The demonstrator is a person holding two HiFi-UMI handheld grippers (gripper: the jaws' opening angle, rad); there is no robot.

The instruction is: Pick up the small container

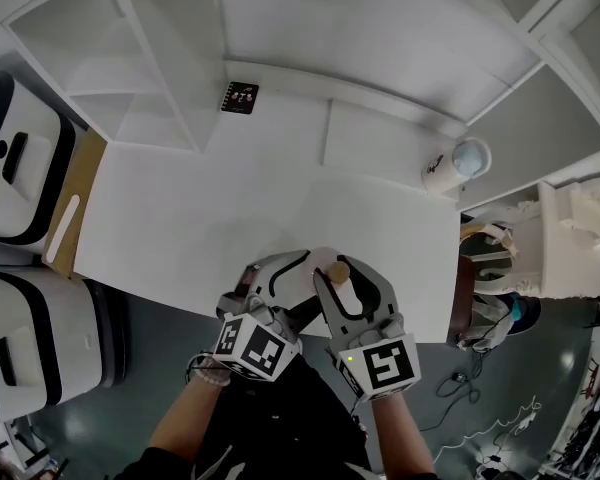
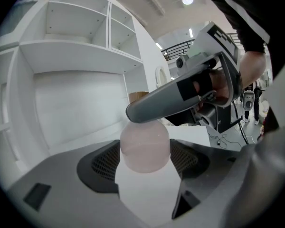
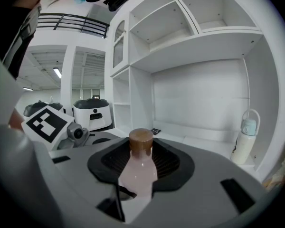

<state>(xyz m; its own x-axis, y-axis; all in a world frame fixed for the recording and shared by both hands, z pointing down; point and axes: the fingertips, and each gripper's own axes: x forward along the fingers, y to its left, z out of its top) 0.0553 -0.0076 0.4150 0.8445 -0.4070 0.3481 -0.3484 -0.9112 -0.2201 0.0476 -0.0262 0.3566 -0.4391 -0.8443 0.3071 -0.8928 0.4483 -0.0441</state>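
Observation:
The small container is a pale pink bottle (image 1: pixel 330 280) with a brown cap (image 3: pixel 141 140), held just above the front edge of the white table (image 1: pixel 210 218). My left gripper (image 1: pixel 280 268) is shut on the bottle's round body (image 2: pixel 145 148), which fills the gap between its pads. My right gripper (image 1: pixel 342 270) is shut higher on the same bottle (image 3: pixel 137 172), with the cap standing up between its jaws. In the left gripper view, one right jaw crosses over the bottle's top and hides the cap.
A white water bottle (image 1: pixel 455 163) stands at the table's back right corner. A black marker card (image 1: pixel 240 98) lies at the back by the open shelves (image 1: pixel 150 78). Two white machines (image 1: pixel 20 158) stand to the left. White furniture (image 1: pixel 570 238) is on the right.

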